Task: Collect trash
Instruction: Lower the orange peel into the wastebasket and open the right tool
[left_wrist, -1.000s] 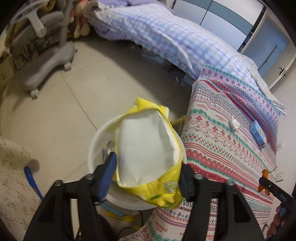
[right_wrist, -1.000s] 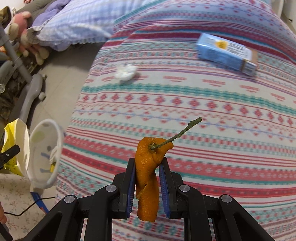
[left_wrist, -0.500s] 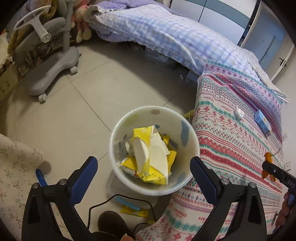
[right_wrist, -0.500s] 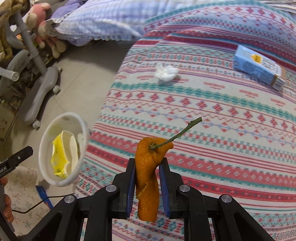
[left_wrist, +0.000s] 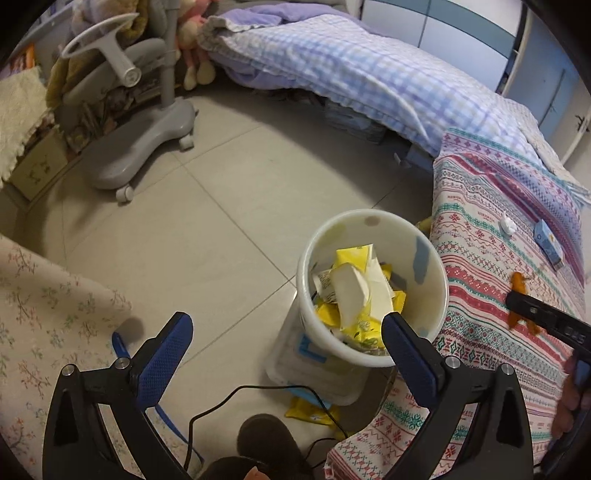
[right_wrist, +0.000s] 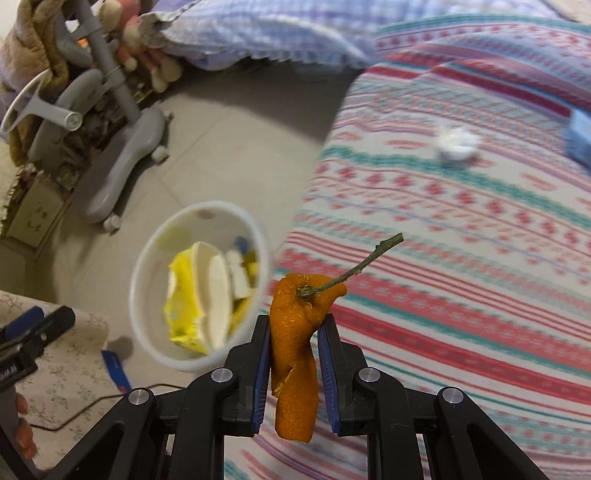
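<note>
Over the white bin (left_wrist: 373, 288), your left gripper (left_wrist: 284, 354) is now gaping wide and empty, its yellow wrapper (left_wrist: 354, 291) dropped inside. Your right gripper (right_wrist: 295, 354) is still pinching the orange peel (right_wrist: 295, 339) and swinging it binward.
</note>
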